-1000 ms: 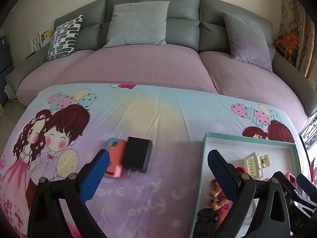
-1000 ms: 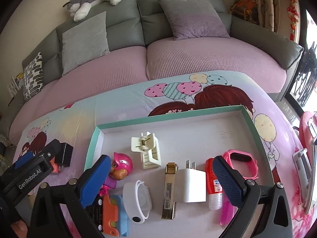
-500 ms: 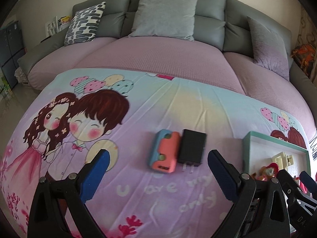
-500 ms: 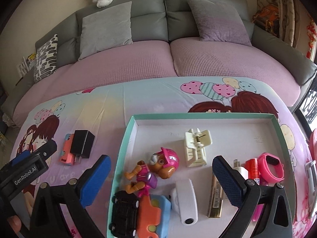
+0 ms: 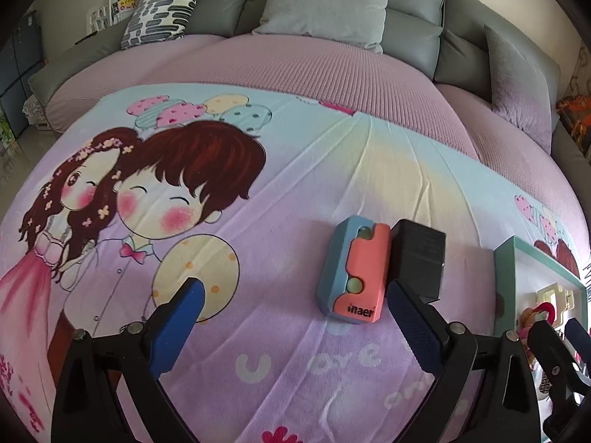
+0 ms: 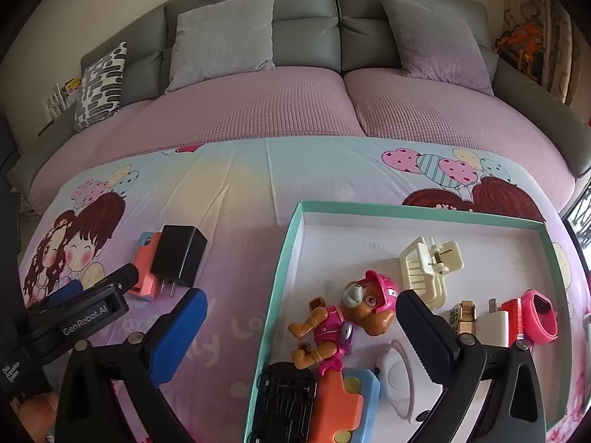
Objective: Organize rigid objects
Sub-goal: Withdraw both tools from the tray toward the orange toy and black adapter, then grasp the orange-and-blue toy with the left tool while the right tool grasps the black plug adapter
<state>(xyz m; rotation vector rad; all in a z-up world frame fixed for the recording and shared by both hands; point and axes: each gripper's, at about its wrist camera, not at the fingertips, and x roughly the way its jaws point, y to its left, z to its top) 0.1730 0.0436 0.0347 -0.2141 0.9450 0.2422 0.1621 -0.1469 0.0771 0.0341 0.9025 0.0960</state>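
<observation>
two boxy blocks touching | coral-blue case | matte black charger

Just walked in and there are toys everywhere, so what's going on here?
A person is tidying small rigid items into a teal-rimmed tray on a cartoon-print cloth. Both grippers are open and empty. The left hand-held gripper points at the two items outside the tray: a pink-and-blue block and a black charger, lying side by side. The right hand-held gripper hovers at the tray's left edge, where a toy pup, a cream hair clip, a pink watch and others already lie.
</observation>
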